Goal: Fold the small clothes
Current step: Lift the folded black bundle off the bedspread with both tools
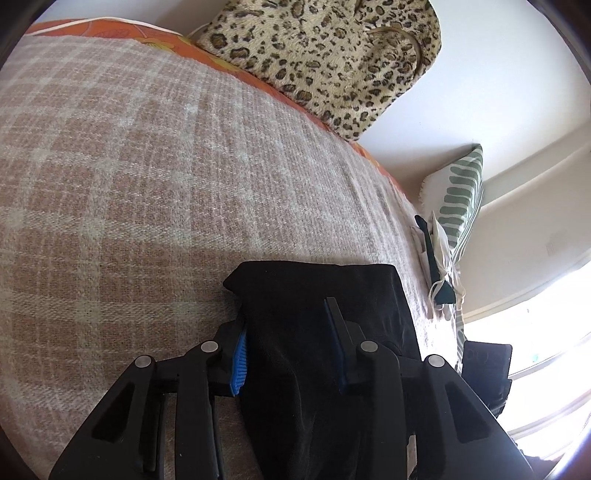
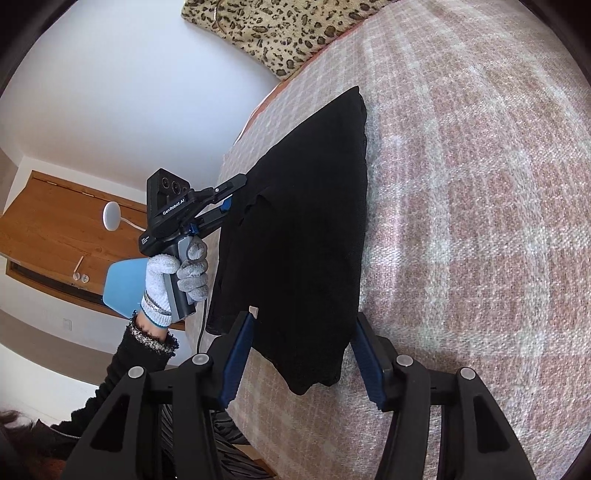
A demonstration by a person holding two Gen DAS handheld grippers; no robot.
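Black garment [image 2: 303, 236] lying on the plaid blanket [image 2: 461, 221], long axis running from the leopard-print cushion [image 2: 280, 33] toward the spread right gripper [image 2: 301, 365], which straddles its near corner, while the left gripper [image 2: 236, 190] appears to pinch its side edge.
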